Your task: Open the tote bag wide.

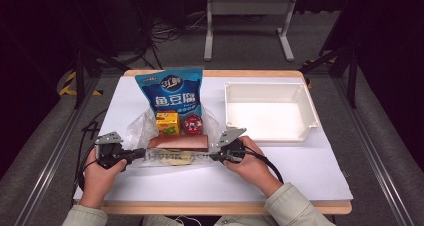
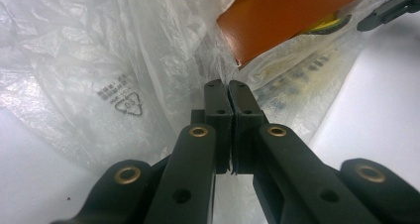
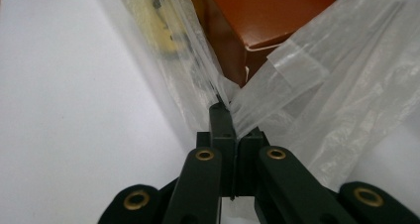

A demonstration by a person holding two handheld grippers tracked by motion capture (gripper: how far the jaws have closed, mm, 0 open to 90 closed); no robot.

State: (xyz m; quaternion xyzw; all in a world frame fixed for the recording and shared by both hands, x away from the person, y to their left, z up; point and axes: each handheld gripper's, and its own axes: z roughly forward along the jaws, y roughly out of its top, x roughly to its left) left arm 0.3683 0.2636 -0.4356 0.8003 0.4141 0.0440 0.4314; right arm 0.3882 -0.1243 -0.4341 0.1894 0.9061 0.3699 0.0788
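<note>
Each claw (image 1: pixel 134 155) (image 1: pixel 216 156) pinches shut on the plastic bag (image 1: pixel 142 131), apparently at opposite ends.

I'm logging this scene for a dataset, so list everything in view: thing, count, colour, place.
plastic bag: one, clear, table centre-left, holding the goods
snack pouch: one, blue, standing at the bag's far side
small carton: one, yellow-orange, in front of the pouch
round red item: one, beside the carton
brown box: one, lying flat at the bag's near side
bin: one, white, table right
table: one, white top with wooden edge
metal stand: one, grey, on the floor beyond the table
left gripper: one, black, jaws pinched on the bag's left edge
right gripper: one, black, jaws pinched on its right edge
</note>
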